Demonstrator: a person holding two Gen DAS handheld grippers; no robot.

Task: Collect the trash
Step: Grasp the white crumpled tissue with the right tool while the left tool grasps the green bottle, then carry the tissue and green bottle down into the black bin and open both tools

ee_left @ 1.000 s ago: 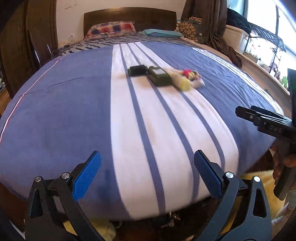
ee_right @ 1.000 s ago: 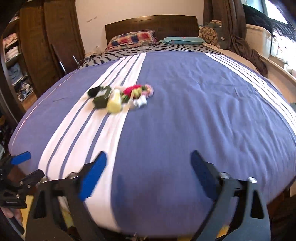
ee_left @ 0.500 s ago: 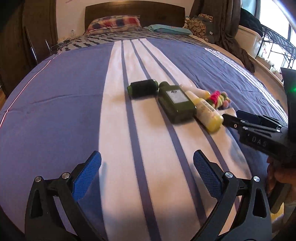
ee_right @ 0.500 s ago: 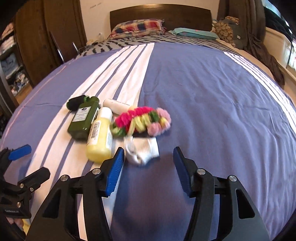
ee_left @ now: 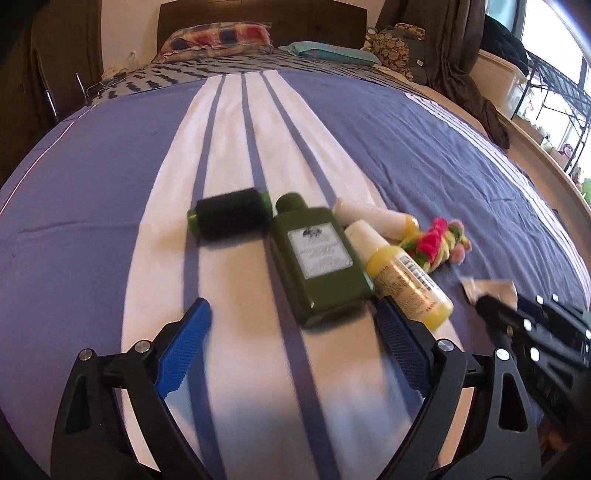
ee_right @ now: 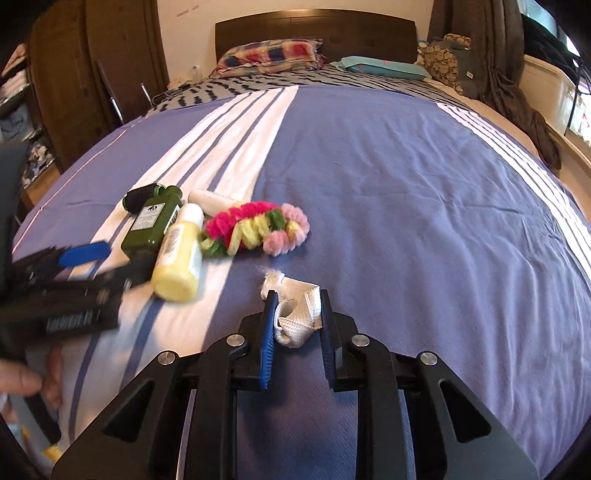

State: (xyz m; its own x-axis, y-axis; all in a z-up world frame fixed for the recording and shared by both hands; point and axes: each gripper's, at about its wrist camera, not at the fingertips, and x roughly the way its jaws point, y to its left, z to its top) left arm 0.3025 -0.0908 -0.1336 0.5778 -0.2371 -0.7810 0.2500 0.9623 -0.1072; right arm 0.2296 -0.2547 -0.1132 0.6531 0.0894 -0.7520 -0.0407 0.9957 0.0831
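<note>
Several items lie on the striped blue bed cover: a black spool, a dark green bottle, a yellow bottle, a white tube and a pink-yellow-green pipe-cleaner bundle. My left gripper is wide and closing. The green bottle's base sits between its tips, close to the right finger, unpressed. My right gripper is closing, and its pads press a crumpled white fabric scrap lying on the cover. The left gripper shows blurred beside the bottles in the right wrist view.
Pillows and a dark headboard stand at the far end. A wooden wardrobe is on the left, and a window ledge with a rack on the right. A person's hand shows at the lower left.
Both grippers have moved forward over the bed up to the items. The right jaws have narrowed from wide apart onto the white scrap. The left jaws have narrowed slightly.
</note>
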